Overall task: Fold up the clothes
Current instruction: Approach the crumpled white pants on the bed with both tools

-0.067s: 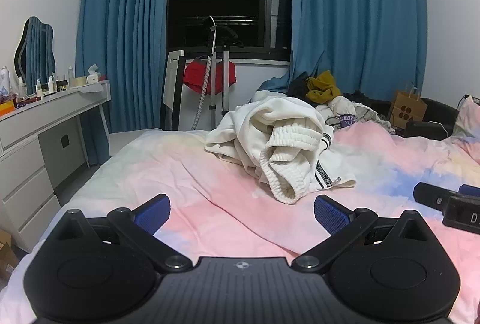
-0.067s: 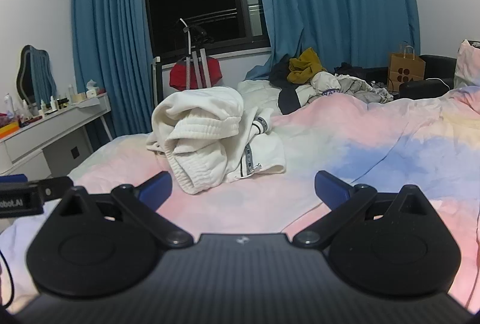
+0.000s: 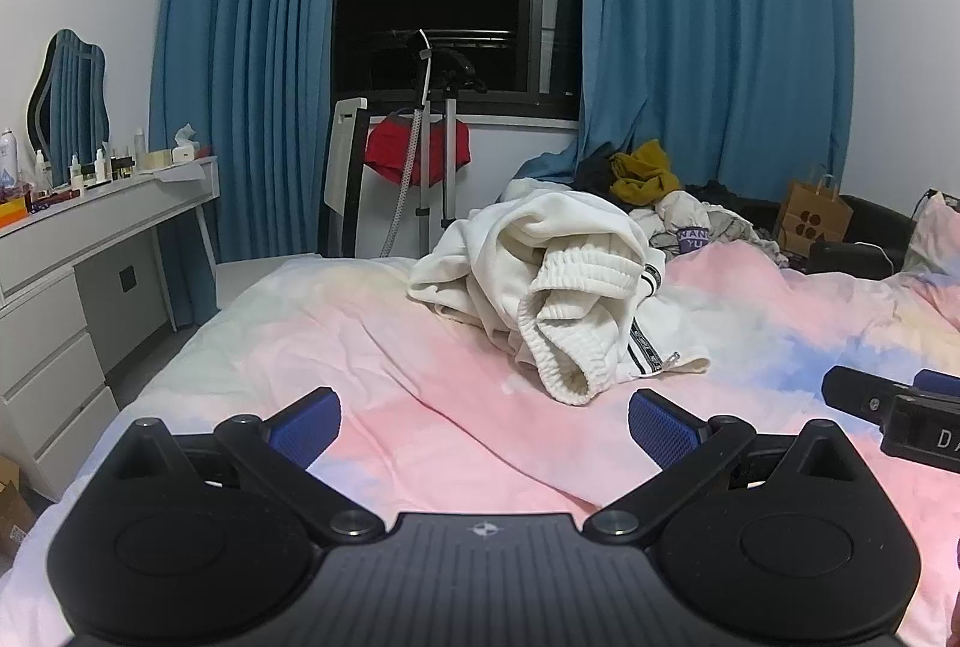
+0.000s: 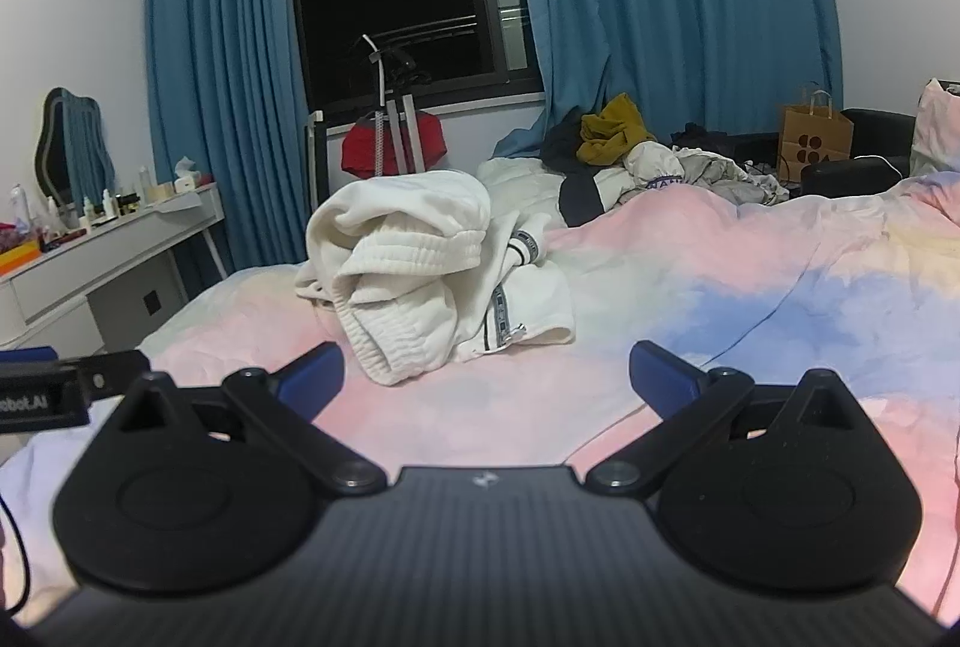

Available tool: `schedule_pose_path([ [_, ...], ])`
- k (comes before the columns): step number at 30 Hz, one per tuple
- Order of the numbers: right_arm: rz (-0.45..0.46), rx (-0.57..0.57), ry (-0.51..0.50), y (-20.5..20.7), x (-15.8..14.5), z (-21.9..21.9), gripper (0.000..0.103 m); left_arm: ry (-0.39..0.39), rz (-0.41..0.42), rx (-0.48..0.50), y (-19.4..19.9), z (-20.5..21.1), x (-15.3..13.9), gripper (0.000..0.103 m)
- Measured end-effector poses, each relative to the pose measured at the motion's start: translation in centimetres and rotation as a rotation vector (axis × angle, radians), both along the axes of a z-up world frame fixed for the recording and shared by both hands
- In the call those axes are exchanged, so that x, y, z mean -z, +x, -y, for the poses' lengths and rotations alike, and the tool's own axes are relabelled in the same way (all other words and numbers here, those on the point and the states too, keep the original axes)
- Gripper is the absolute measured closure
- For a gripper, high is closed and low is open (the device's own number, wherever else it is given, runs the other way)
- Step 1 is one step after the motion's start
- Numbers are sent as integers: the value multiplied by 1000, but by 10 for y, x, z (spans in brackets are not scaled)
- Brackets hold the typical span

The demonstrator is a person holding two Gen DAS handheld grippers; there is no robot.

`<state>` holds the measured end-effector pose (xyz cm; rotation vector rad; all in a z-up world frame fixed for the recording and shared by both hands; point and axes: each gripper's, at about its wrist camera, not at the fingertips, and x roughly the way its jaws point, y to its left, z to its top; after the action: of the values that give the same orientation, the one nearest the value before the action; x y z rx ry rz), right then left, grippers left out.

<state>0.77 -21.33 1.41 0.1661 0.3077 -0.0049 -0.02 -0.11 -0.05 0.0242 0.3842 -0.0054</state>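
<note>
A crumpled cream-white garment [image 3: 558, 281] with ribbed cuffs and a striped trim lies bunched on the pastel pink and blue bed cover [image 3: 420, 407]. My left gripper [image 3: 483, 428] hovers low over the cover, short of the garment, open with nothing between its blue pads. In the right wrist view the same garment [image 4: 420, 269] sits ahead and to the left. My right gripper [image 4: 486, 377] is open over the cover [image 4: 690, 299], empty. Each gripper shows at the edge of the other's view: the right gripper [image 3: 894, 407] and the left gripper [image 4: 54, 383].
More clothes, one mustard [image 3: 645, 170], are heaped at the bed's far side below blue curtains [image 3: 714, 47]. A white dresser [image 3: 72, 251] with bottles stands left. A garment steamer stand [image 3: 429, 155] and a brown paper bag [image 3: 813, 215] are behind the bed.
</note>
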Motion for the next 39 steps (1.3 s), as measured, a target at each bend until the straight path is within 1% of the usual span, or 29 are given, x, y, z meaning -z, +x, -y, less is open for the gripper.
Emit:
schedule_pose_path([
  [3, 7, 3, -4, 0, 0, 0, 0, 2, 9, -2, -3, 2, 1, 0],
  [7, 17, 7, -9, -1, 1, 1, 0, -9, -8, 0, -1, 0, 0, 0],
  [15, 18, 15, -31, 1, 1, -4, 0, -10, -10, 3, 1, -2, 3, 0],
  [21, 11, 13, -8, 1, 3, 0, 0, -8, -16, 0, 4, -1, 6, 0],
  [34, 19, 30, -2, 0, 1, 2, 0, 4, -18, 8, 7, 3, 12, 0],
  [39, 22, 29, 1, -1, 1, 3, 0, -3, -12, 36, 7, 3, 13, 0],
])
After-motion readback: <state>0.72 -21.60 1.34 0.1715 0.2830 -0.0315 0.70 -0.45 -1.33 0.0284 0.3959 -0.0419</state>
